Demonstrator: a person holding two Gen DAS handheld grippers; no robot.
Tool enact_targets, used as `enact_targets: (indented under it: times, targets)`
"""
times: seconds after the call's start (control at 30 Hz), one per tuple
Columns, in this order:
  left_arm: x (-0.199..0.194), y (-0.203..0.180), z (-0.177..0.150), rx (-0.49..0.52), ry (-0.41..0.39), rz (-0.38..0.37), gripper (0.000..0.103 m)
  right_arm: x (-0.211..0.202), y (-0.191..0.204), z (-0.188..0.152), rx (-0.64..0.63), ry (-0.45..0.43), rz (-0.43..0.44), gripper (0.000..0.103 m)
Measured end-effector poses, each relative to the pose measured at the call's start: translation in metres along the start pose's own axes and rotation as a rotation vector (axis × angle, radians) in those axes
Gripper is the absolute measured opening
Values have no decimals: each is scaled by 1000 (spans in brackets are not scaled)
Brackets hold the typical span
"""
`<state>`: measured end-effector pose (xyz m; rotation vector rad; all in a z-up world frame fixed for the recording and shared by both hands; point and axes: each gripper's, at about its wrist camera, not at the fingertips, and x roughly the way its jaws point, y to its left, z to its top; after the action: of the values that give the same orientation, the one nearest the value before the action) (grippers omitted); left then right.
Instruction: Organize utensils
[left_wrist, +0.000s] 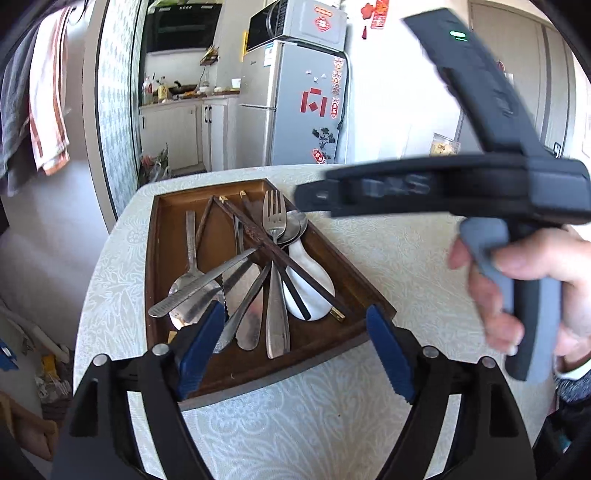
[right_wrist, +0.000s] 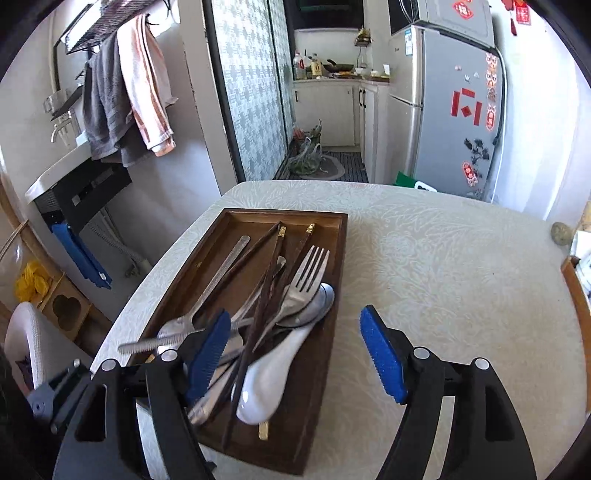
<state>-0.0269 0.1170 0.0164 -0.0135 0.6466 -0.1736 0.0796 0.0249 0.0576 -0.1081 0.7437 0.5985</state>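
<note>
A brown wooden tray (left_wrist: 159, 258) (right_wrist: 328, 369) on the table holds a jumble of utensils: a metal fork (left_wrist: 275, 218) (right_wrist: 308, 273), metal spoons (left_wrist: 188, 284) (right_wrist: 314, 306), a serrated knife (left_wrist: 199, 288), dark chopsticks (left_wrist: 251, 229) (right_wrist: 273, 258) and a white ceramic spoon (left_wrist: 308, 269) (right_wrist: 269, 384). My left gripper (left_wrist: 295, 339) is open and empty over the tray's near end. My right gripper (right_wrist: 295, 347) is open and empty over the tray's near right side. The right gripper's body (left_wrist: 461, 188), held by a hand, shows blurred in the left wrist view.
The table (right_wrist: 443, 266) has a pale patterned cloth and a rounded edge at left. A fridge (right_wrist: 454, 103), kitchen counter and hanging towels (right_wrist: 122, 96) stand beyond it. A small round object (right_wrist: 561, 233) sits at the table's right edge.
</note>
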Motion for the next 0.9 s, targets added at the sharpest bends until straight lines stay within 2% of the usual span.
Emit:
enact_targets:
  times: [0.03,0.1,0.2,0.27,0.3,0.37,0.5,0.67,0.77,0.9]
  targets:
    - [-2,-4,-1,20,-9,11,87,-11,-3,-6,-24,-31,13,78]
    - [-5,-9,-3,54,-30,26,93,-35,-9,-21,-86,-113,-22,83]
    - [-12,-20,-6,100,-55,29,97,-63,-15,-43,-184,-228,-34,94]
    - [-17,-28,-7,135,-71,39,99,-75,-20,-57,-247,-274,-49,100]
    - [-19,-31,-8,151,-78,42,100,-79,-24,-64,-265,-286,-54,100]
    - [-22,-37,-10,177,-86,57,100,-83,-35,-74,-266,-272,-51,100]
    - [-21,-38,-10,187,-87,54,100,-85,-56,-88,-193,-242,-55,100]
    - [-18,-24,-7,123,-77,38,100,-78,-70,-103,-74,-200,-150,100]
    - [-19,-18,-6,90,-76,39,100,-80,-64,-104,-74,-221,-216,100]
    - [-20,-16,-6,76,-76,35,100,-81,-55,-108,-118,-234,-182,100]
